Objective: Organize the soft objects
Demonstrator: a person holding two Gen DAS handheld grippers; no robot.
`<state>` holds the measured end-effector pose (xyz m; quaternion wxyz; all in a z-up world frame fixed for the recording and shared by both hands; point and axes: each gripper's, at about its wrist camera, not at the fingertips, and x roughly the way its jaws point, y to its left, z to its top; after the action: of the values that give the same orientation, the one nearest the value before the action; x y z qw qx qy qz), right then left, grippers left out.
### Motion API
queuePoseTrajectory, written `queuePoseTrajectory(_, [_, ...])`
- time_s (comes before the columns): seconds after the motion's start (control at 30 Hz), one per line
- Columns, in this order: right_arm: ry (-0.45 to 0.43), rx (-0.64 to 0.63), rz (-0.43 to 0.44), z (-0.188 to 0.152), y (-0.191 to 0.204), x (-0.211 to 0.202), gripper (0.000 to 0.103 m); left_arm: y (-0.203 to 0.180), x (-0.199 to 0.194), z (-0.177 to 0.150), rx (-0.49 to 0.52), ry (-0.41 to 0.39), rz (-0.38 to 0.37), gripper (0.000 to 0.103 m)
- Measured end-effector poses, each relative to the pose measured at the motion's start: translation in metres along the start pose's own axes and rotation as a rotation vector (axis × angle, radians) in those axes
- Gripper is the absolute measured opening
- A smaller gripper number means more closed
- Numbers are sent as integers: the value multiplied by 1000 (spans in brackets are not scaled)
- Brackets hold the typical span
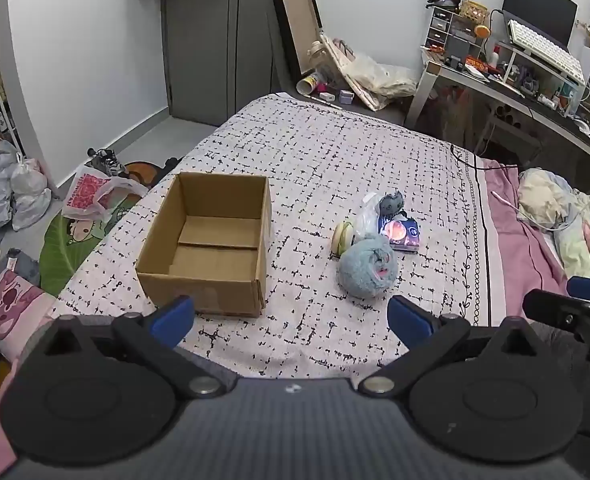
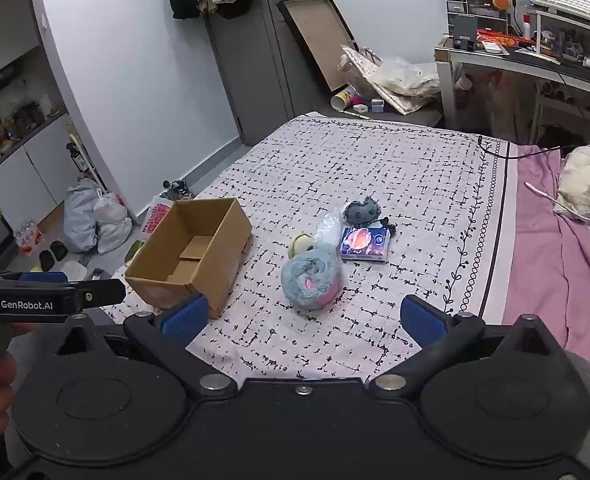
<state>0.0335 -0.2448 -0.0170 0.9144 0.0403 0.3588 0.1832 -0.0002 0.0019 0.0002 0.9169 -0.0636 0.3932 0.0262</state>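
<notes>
An open cardboard box (image 1: 209, 244) stands empty on the bed; it also shows in the right wrist view (image 2: 193, 256). To its right lie a fluffy blue ball plush (image 1: 368, 266) (image 2: 312, 278), a small grey plush (image 1: 391, 202) (image 2: 360, 211), a pale round soft toy (image 1: 344, 236) (image 2: 300, 243), a clear plastic bag (image 2: 327, 226) and a blue tissue pack (image 1: 401, 232) (image 2: 365, 244). My left gripper (image 1: 291, 318) is open and empty, above the bed's near edge in front of the box. My right gripper (image 2: 303, 320) is open and empty, just short of the blue plush.
The patterned bedspread (image 1: 335, 152) covers the bed; a pink sheet and crumpled bedding (image 1: 555, 216) lie at right. Bags (image 1: 11, 192) and clutter sit on the floor at left. A cluttered desk (image 1: 535, 76) stands at back right.
</notes>
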Motion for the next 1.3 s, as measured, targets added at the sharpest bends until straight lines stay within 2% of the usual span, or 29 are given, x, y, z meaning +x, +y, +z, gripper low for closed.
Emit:
queuePoseTrajectory(0.53, [10, -19, 4, -2, 0, 0, 103, -3, 5, -1, 9, 4, 20, 102])
queuePoseTrajectory(1.3, [-1, -28, -8, -2, 4, -4, 103, -5, -1, -4, 6, -8, 9, 102])
